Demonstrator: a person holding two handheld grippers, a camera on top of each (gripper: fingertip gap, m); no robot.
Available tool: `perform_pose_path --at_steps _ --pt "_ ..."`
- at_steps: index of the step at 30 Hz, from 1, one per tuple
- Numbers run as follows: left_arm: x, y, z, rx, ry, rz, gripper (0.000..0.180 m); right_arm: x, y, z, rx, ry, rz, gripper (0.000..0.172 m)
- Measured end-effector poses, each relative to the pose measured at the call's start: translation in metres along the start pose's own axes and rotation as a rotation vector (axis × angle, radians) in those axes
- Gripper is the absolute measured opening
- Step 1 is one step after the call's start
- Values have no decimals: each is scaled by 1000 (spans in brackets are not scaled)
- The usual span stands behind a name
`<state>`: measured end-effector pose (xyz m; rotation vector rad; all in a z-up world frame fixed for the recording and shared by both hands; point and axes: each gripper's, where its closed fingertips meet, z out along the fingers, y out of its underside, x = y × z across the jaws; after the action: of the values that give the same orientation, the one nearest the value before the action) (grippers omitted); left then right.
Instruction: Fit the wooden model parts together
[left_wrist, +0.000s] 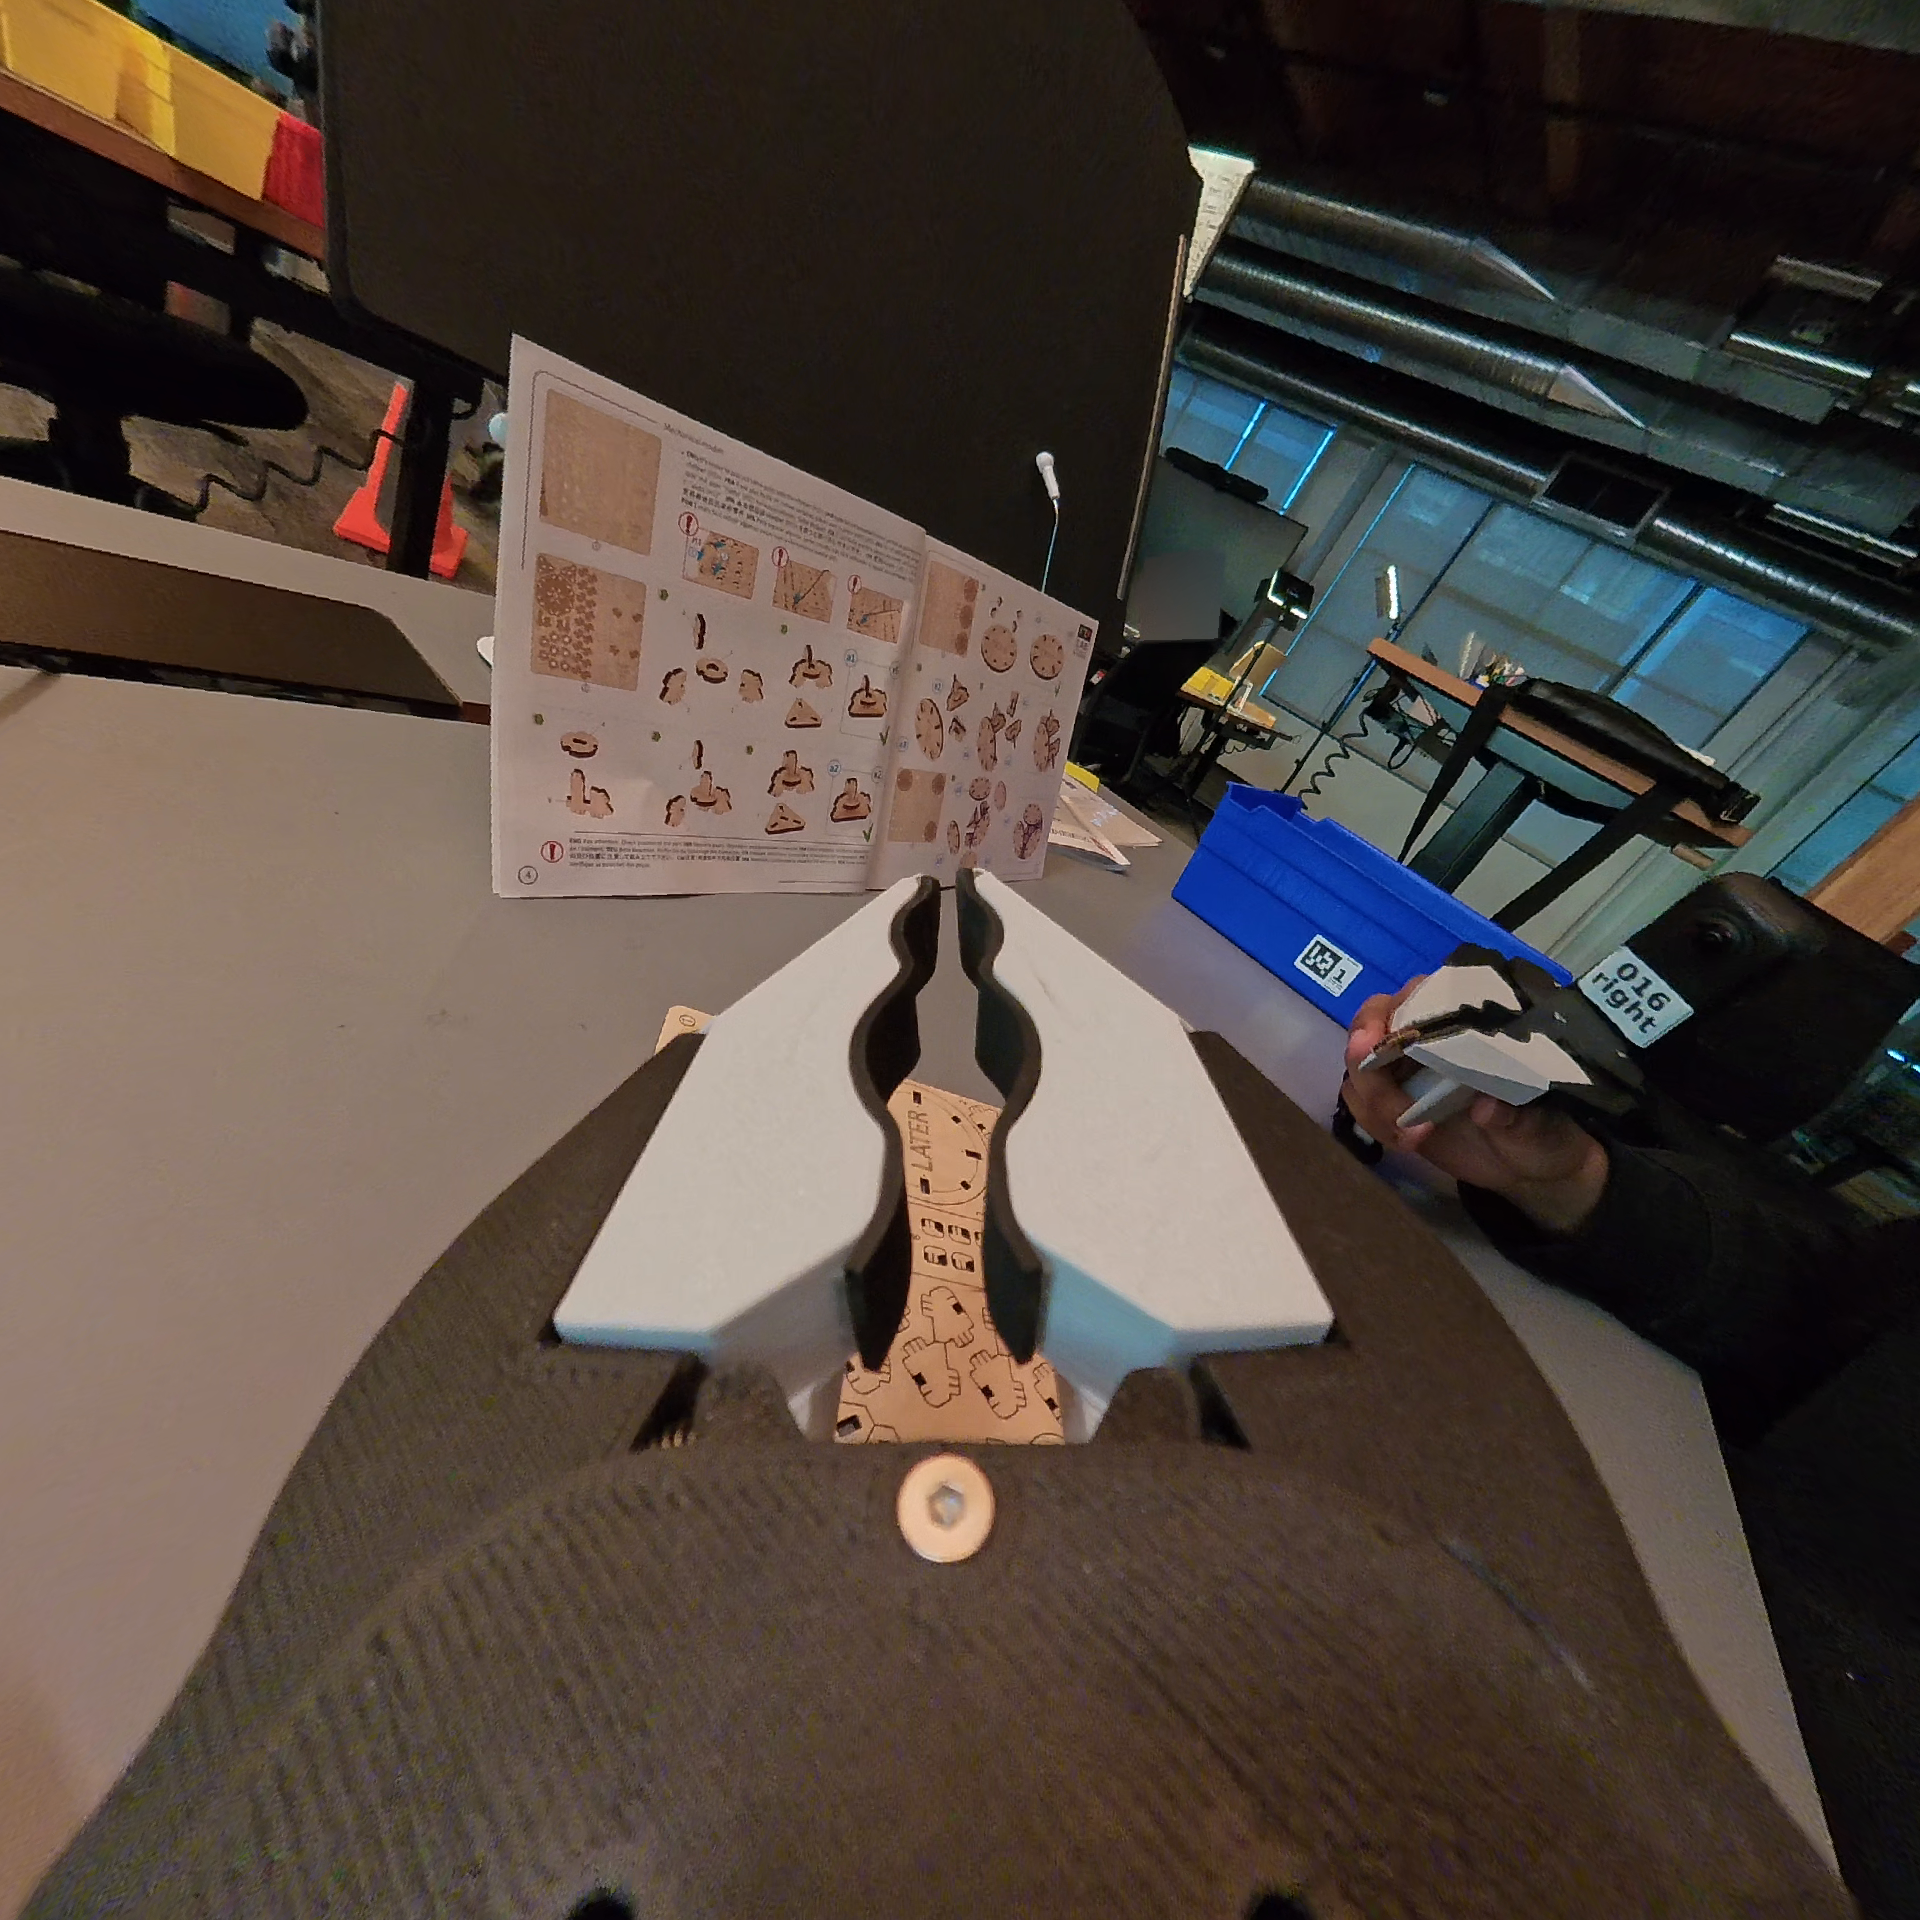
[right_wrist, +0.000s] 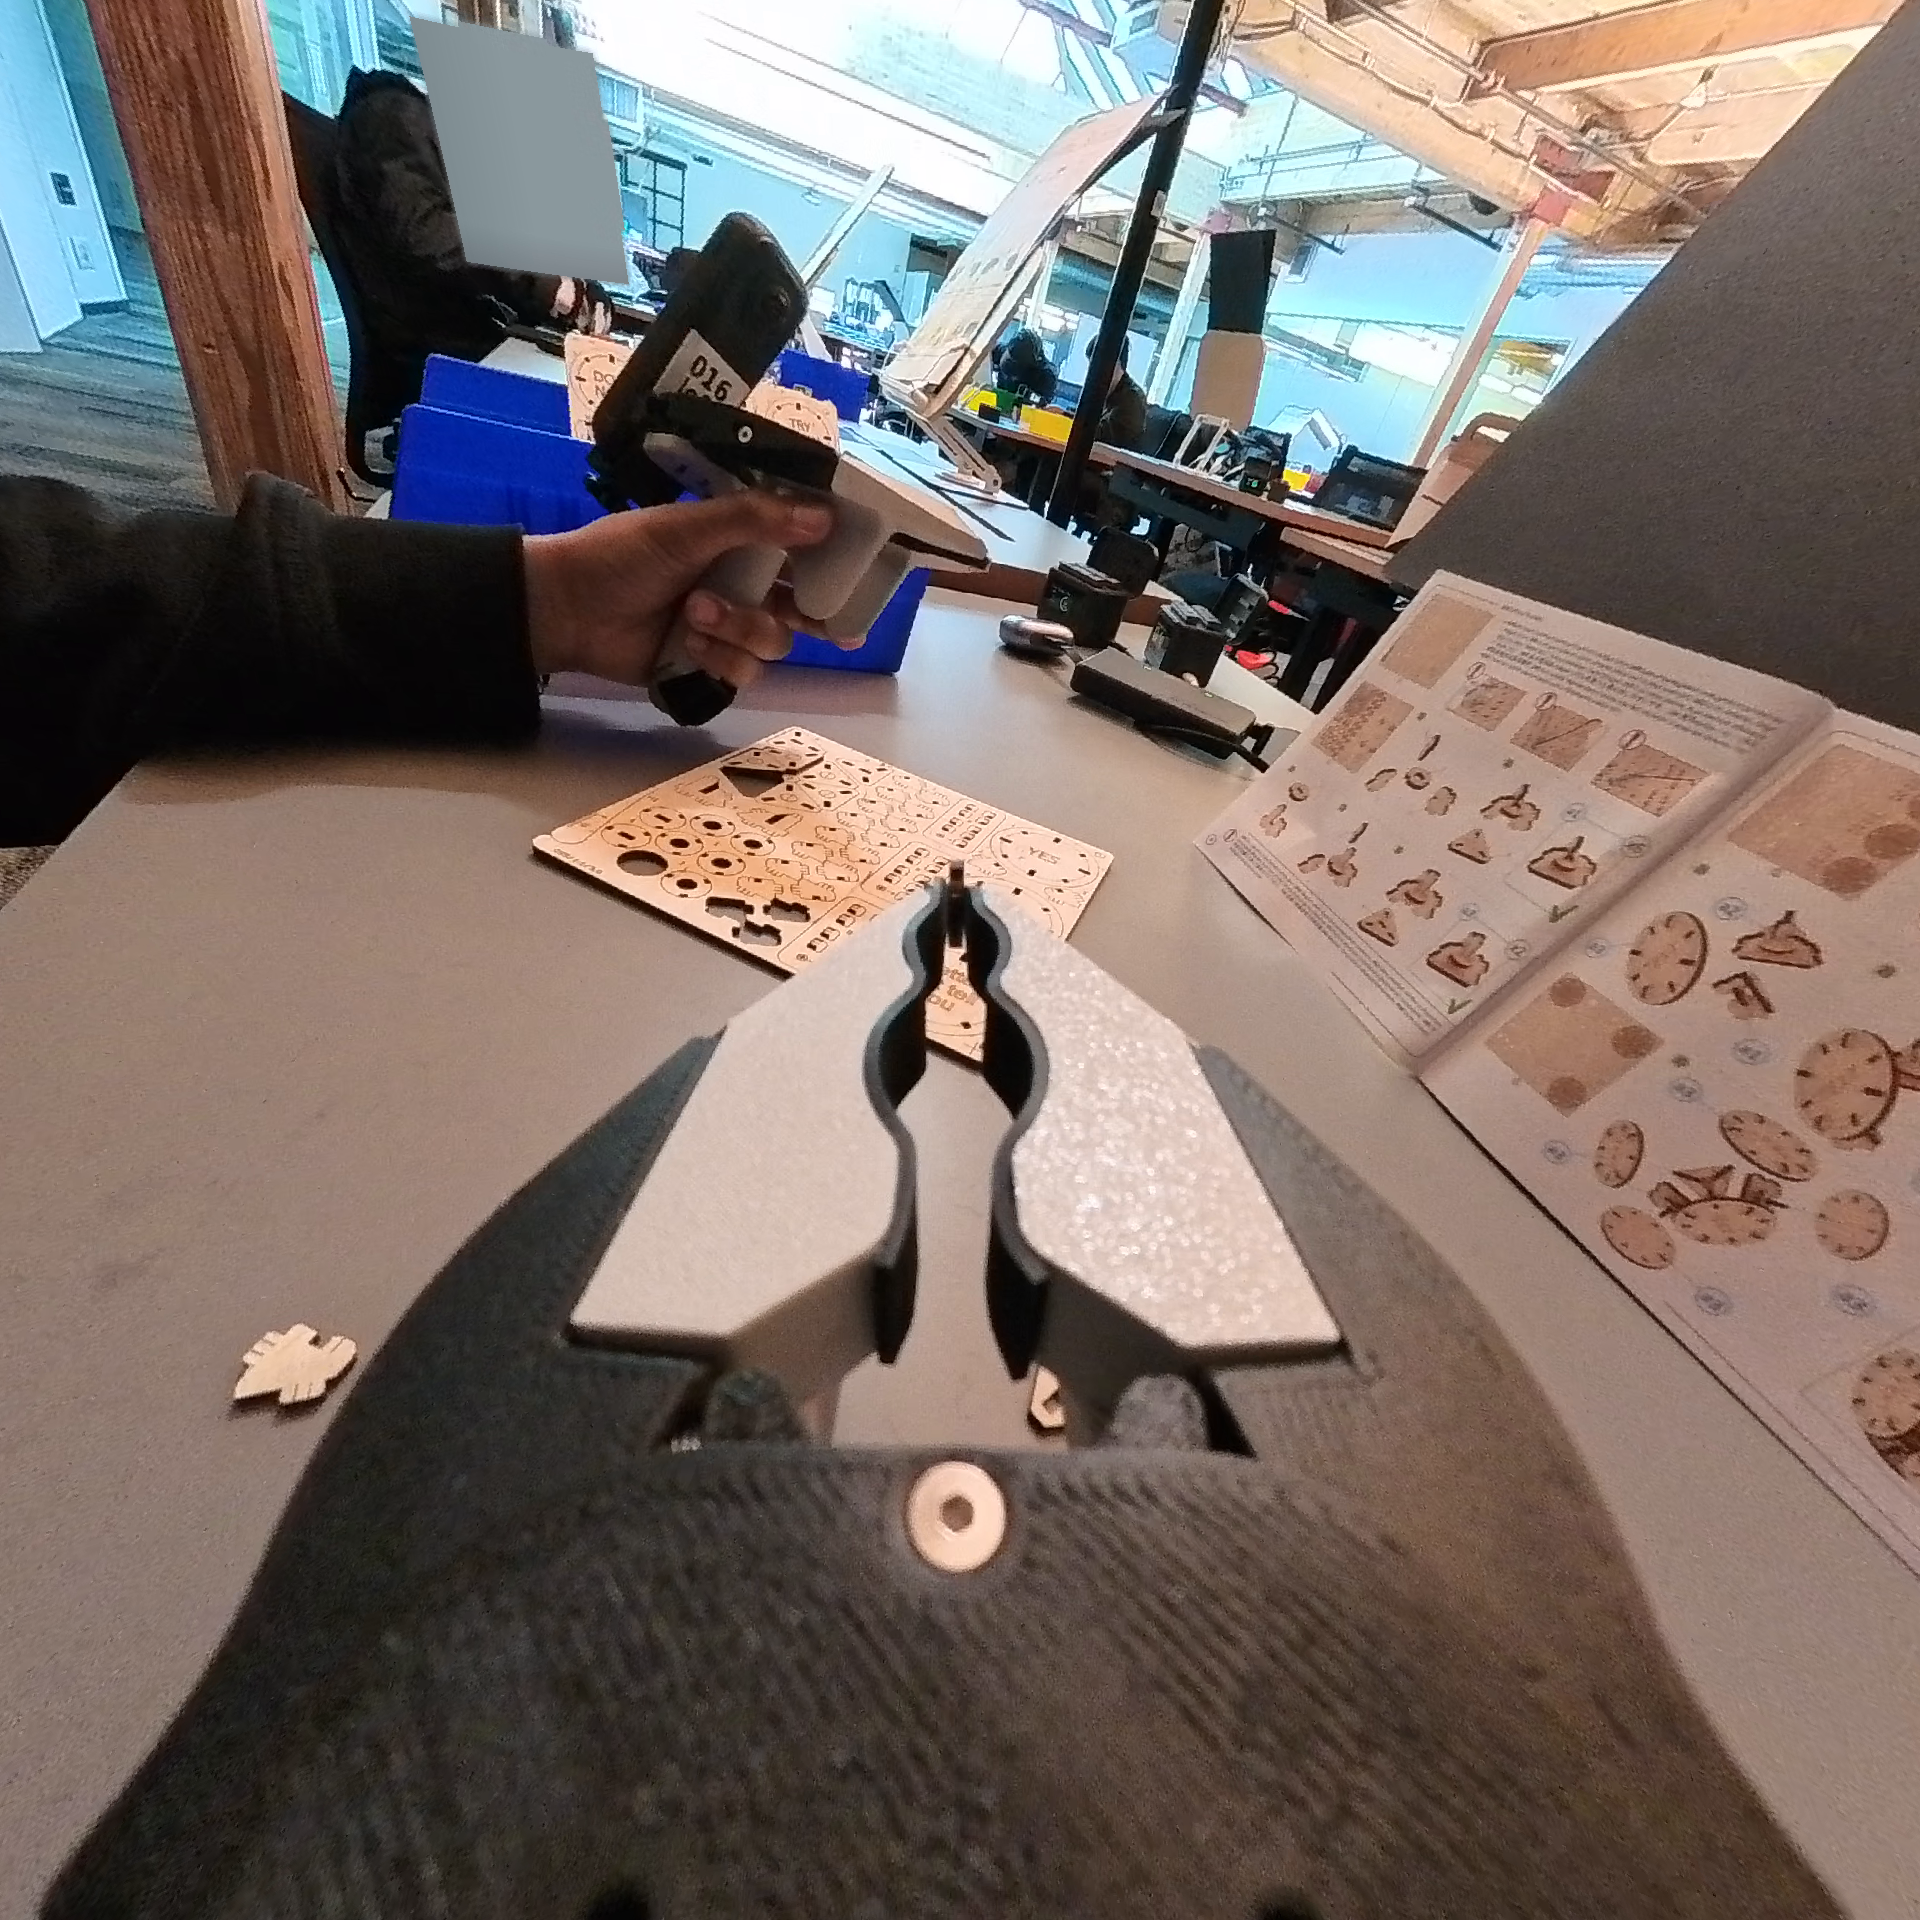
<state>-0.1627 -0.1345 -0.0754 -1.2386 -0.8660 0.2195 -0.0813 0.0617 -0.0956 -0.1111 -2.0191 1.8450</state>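
At the upper left of the left wrist view, yellow bins are seen on a far shelf; their contents cannot be made out. Lower down, a grey surface is spread, and an open instruction booklet is propped upright against a black panel. At the centre, the jaws of the left gripper are brought almost together, with only a narrow slit left at the tips and nothing between them. A laser-cut wooden sheet is glimpsed beneath them, mostly hidden by the gripper body. To the right, a blue bin is set on the surface; its inside is screened by its near wall. At the right edge, the right gripper is held in a hand.

At the lower left of the right wrist view, a loose wooden cut-out is laid on the surface. Above it, more blue bins are stood, their contents hidden behind the other hand and the left gripper. At the centre, the wooden sheet is laid flat, with several shapes already punched out. The right gripper is clamped on a thin wooden piece, seen edge-on and dark, so its shape cannot be told. The booklet is cut off at the right edge.
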Motion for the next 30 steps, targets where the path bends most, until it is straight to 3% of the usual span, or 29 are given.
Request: perform_pose_path --at_steps 16,25,30 --pt "1 2 1 -6 12 -19 3 5 -2 -2 21 7 43 0" --pt "4 4 3 -19 24 -25 4 20 13 -6 -108 69 -117 0" --pt "5 7 4 -32 28 -25 4 13 18 -3 -120 45 -115 0"
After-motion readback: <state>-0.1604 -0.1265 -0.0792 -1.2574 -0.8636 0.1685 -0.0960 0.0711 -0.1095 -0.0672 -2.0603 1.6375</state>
